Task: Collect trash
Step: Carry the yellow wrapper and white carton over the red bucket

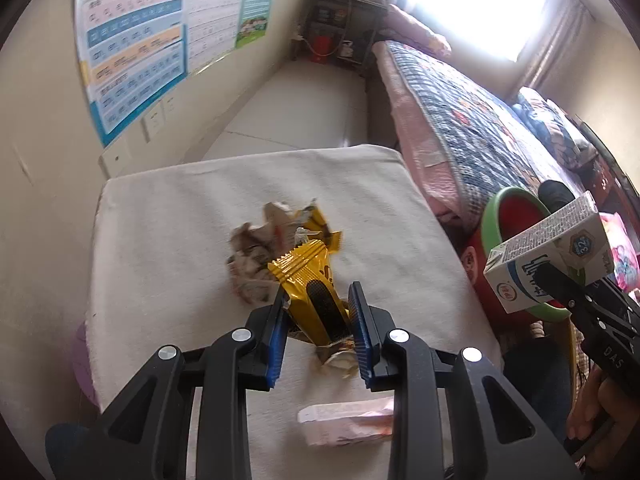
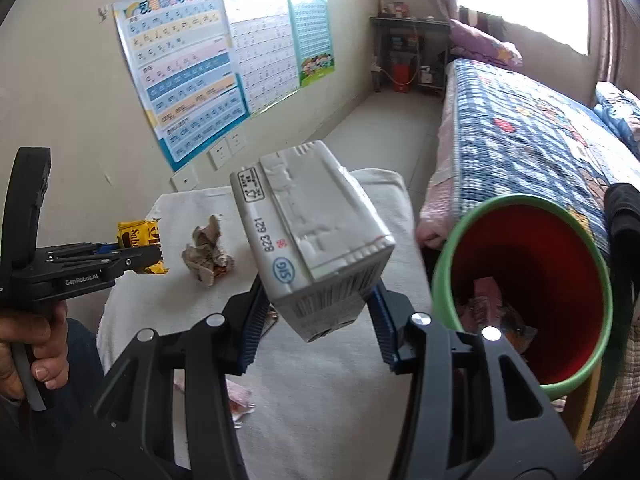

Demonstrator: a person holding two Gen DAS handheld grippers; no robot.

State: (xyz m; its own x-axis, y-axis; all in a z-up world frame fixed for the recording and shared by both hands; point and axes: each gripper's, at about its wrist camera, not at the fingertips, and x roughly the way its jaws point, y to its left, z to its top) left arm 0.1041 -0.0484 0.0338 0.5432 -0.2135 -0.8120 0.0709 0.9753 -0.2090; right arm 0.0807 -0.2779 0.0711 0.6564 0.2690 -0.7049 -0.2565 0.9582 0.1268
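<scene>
My left gripper (image 1: 319, 300) is shut on a yellow snack wrapper (image 1: 310, 284) just above the white cloth-covered table (image 1: 168, 240); it also shows in the right wrist view (image 2: 140, 240). A crumpled paper ball (image 1: 256, 256) lies just beyond it, also seen in the right wrist view (image 2: 208, 256). My right gripper (image 2: 316, 308) is shut on a white milk carton (image 2: 316, 236) held in the air, beside a red bin with a green rim (image 2: 532, 288). The carton also shows in the left wrist view (image 1: 548, 256). Some trash lies inside the bin.
A pink wrapper (image 1: 348, 420) lies on the table's near edge. A bed with a patterned quilt (image 2: 540, 140) runs along the right. Posters (image 2: 192, 64) hang on the left wall. A dark shelf (image 1: 340, 24) stands at the far end.
</scene>
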